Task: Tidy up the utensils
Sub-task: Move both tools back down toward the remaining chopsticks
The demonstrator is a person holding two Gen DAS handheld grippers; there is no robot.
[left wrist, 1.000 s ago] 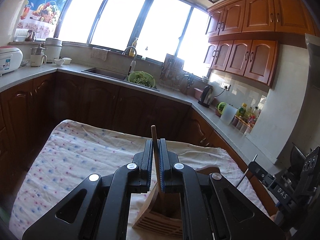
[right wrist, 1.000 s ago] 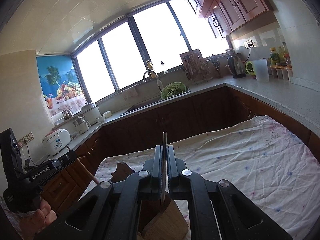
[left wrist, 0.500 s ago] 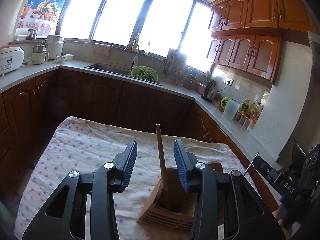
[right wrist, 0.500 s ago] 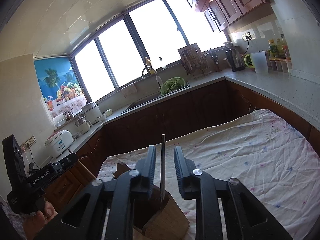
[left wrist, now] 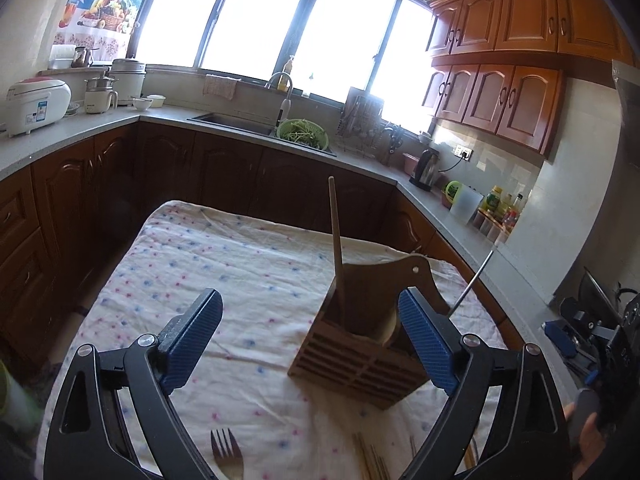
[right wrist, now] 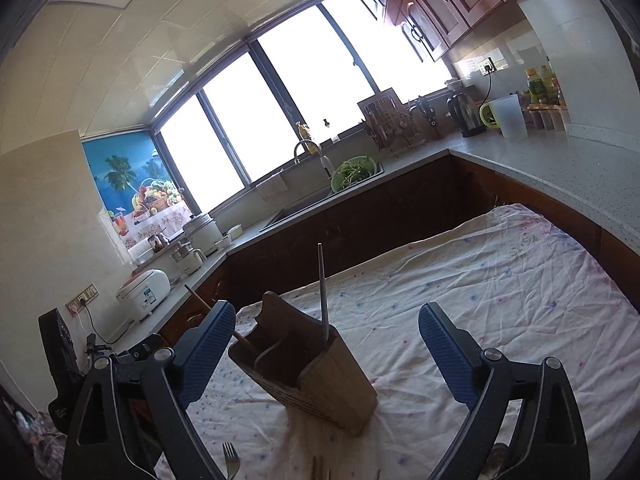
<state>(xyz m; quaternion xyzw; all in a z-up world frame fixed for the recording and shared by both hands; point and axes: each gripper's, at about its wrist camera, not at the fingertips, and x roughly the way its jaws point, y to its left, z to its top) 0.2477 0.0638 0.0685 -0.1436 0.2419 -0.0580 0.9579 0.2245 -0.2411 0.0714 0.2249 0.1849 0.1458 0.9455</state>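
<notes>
Left wrist view: left tool (left wrist: 310, 342) opening, wooden utensil (left wrist: 336, 240) released into wooden holder (left wrist: 360, 356); right tool (right wrist: 326, 354) opening, metal utensil (right wrist: 322, 292) dropped; fork (left wrist: 226, 454) next.

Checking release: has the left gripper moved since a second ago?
Yes. The left gripper has backed away from the slatted wooden utensil holder, jaws opening, with the wooden-handled utensil left standing inside.

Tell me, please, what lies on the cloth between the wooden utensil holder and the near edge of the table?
In the left wrist view, a fork and chopsticks lie on the tablecloth in front of the wooden utensil holder.
</notes>
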